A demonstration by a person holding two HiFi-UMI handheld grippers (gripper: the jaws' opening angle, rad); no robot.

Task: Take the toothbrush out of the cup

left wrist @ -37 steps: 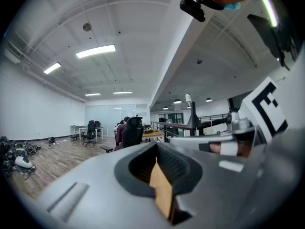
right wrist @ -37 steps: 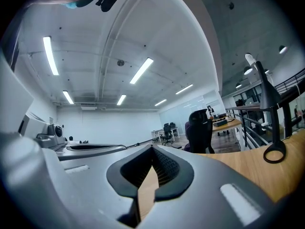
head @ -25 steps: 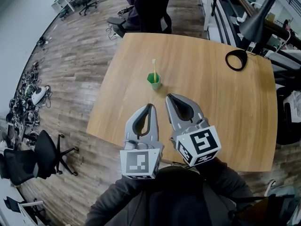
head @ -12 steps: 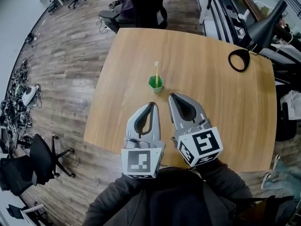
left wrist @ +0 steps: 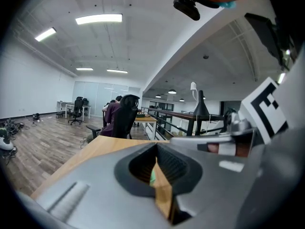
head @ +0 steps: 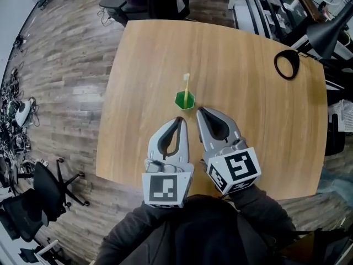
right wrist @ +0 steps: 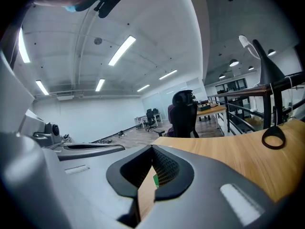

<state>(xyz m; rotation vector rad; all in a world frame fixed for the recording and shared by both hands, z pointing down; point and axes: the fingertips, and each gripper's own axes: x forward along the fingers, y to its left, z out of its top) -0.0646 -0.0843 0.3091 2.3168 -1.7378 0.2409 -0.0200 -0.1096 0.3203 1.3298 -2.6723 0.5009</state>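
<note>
Toothbrush (head: 186, 84) stands upright in the cup (head: 185, 100) just ahead of both tips, and since the right gripper (head: 199, 111) and left gripper (head: 178, 120) have their jaws closed on nothing, one should probably open first, pinch the stem above the rim, then lift straight up.

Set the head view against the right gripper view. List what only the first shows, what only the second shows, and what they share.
Head view only: the toothbrush standing upright in the green cup, and the person's dark sleeves.
Right gripper view only: the ceiling lights and the white far wall.
Both: the wooden table, the black ring near its edge, the cup (only a green sliver past the jaws in the right gripper view), and the right tool, jaws shut with nothing between them.
</note>
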